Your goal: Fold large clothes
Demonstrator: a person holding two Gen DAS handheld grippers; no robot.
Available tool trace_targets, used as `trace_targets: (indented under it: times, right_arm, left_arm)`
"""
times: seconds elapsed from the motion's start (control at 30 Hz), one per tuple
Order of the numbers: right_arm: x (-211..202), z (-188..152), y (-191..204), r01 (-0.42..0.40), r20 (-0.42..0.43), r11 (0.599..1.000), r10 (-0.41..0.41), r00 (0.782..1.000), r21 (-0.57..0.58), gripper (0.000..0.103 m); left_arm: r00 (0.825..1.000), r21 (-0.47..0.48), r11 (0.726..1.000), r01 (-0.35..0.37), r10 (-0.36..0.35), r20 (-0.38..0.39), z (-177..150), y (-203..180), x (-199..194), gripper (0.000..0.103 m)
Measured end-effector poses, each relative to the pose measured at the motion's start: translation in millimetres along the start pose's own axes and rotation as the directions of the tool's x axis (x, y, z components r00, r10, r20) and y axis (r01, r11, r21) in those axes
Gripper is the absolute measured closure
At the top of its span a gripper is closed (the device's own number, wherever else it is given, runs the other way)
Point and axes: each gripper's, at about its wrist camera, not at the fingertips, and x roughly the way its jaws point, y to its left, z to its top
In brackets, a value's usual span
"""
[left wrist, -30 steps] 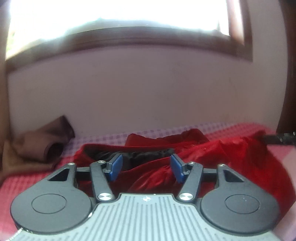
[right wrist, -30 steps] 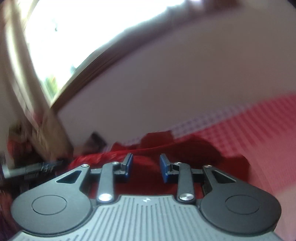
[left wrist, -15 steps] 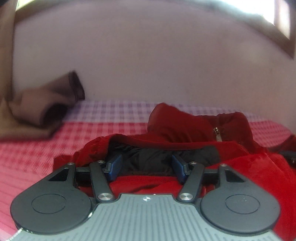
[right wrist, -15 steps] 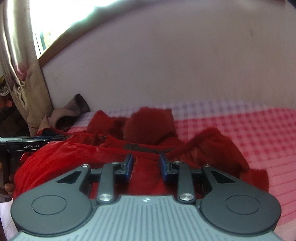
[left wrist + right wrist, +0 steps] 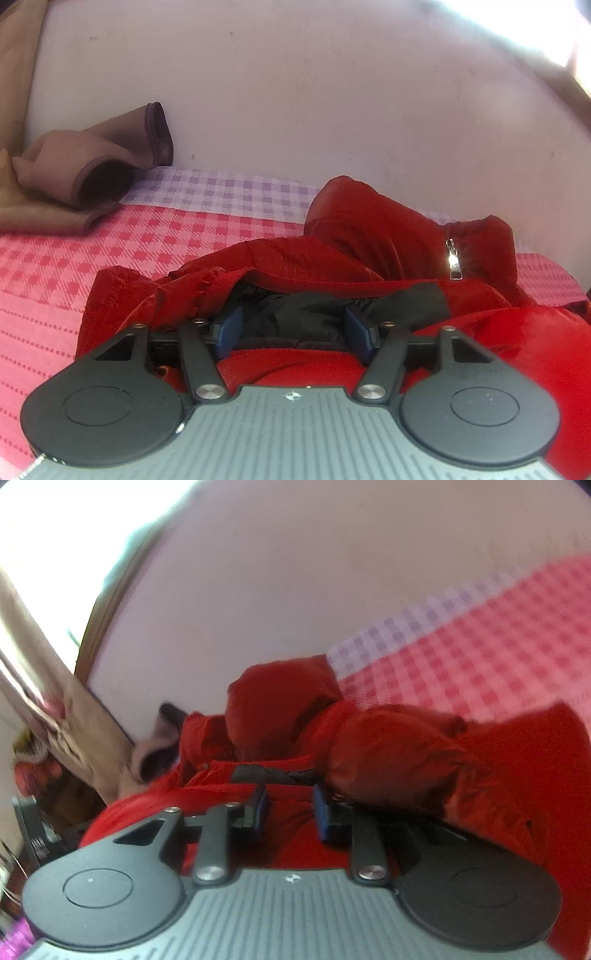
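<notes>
No readable text shows in either view. The dark device (image 5: 38,834) at the left edge of the right wrist view bears small white lettering, but it is too blurred to read.

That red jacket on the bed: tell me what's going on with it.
A person is working on the red jacket with a gripper in each hand. It lies crumpled on the checked bedspread, not yet folded. The left gripper stands open at the black lining along the jacket's edge. The right gripper has just been closing, with red cloth between its fingers, though the blur hides whether it pinches yet. A brown garment lies by the wall.
</notes>
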Motion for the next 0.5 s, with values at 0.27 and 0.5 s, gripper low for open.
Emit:
trace_targets:
  times: [0.27,0.5]
  right_arm:
    - [3.8,-9.1,-29.6,-0.038,0.037,0.988,0.033,0.999,0.152,0.103]
    - [5.3,-14.6,-25.4,0.014,0.061,0.994,-0.021,0.998,0.110,0.103]
  left_arm:
    - [1.000,-0.022,1.000,0.014,-0.014,0.017,-4.8,1.8,3.1,0.039]
    - [1.000,-0.034,0.999,0.023,-0.023,0.020,-7.0,3.0,5.2,0.039]
